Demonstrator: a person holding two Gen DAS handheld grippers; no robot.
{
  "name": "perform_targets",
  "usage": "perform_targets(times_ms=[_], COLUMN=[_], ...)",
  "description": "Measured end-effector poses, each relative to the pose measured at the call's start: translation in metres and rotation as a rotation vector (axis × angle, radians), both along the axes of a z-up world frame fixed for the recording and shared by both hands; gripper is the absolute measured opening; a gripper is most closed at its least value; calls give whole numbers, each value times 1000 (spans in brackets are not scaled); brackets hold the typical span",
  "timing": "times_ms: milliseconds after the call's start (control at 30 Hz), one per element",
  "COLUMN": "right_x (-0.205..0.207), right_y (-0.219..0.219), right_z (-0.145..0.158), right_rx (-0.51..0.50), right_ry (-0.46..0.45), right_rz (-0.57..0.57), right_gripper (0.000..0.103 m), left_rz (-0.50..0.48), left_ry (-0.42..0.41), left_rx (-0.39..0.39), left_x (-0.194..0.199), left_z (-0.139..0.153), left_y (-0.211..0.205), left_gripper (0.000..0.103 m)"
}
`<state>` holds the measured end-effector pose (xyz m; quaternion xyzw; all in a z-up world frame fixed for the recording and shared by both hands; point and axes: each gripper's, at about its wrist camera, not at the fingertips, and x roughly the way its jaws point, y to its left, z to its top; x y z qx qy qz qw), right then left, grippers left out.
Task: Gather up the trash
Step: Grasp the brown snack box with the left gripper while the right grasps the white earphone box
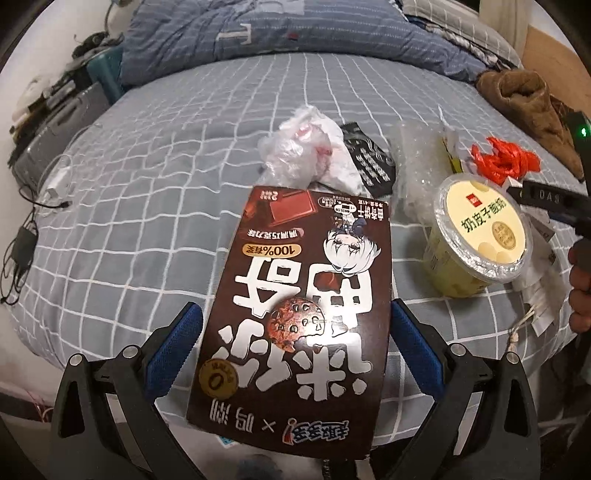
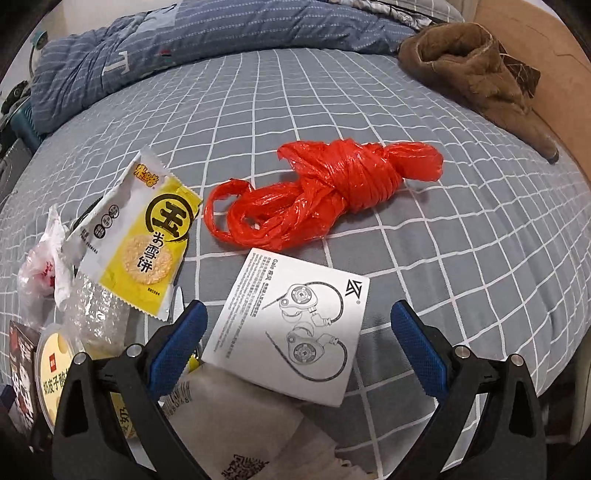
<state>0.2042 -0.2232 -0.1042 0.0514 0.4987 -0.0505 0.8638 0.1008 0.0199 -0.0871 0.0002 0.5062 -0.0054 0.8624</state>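
A brown cookie box (image 1: 299, 314) lies on the grey checked bed sheet (image 1: 147, 166) between the wide-open fingers of my left gripper (image 1: 297, 325); the pads stand just off its sides. A crumpled clear plastic bag (image 1: 310, 147), a black wrapper (image 1: 369, 158), a yellow lidded cup (image 1: 480, 236) and a red plastic bag (image 1: 506, 158) lie beyond. My right gripper (image 2: 297, 325) is open over a white earphone leaflet (image 2: 291, 325). The red bag (image 2: 325, 192) and a yellow rice-cracker wrapper (image 2: 144, 240) lie ahead of it.
A blue striped duvet (image 1: 295, 33) lies at the bed's far side. A brown garment (image 2: 476, 77) lies at the far right. Cables and a charger (image 1: 22, 240) lie at the left edge. A white pouch (image 2: 240, 424) lies under the right gripper.
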Motion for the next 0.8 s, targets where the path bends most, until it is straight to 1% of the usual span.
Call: perform_targets(times_ms=[33,67,200,300,333,500,567,667,800], right_x=[2,3,11,14,14,11,12,7,3], right_y=[0,0,0,-2,-3,-4,-6,-6,-4], right_z=[-2,-3,-10,-12,-13,-9,-5,5,17], right_rx=[2,6,23,55,67,75,75,66,61], right_ry=[5,11,35,45,46,23,11,-22,-57], right_rz=[-3,-3,-10,-11,-13,-22,-22,-18,-13], right_gripper=[95,92,87,79,79,77,75,73,73], left_rz=[-1,-1,-9,-9,-13,-31,-35,-34,-28], left_ry=[8,14,14,17,19,7,-9,-53,-90], left_rx=[-3,-1,6,-6,-10,-16,-25,-13,-35], left_x=[1,3,7,11,12,10,7,1,-4], left_z=[-2,-4,-8,-10,-13,-18,-15,-8,-3], left_y=[0,0,-1,0,0,-1,0,-2,-3], left_gripper=[97,97,97,96,94,93,92,92,92])
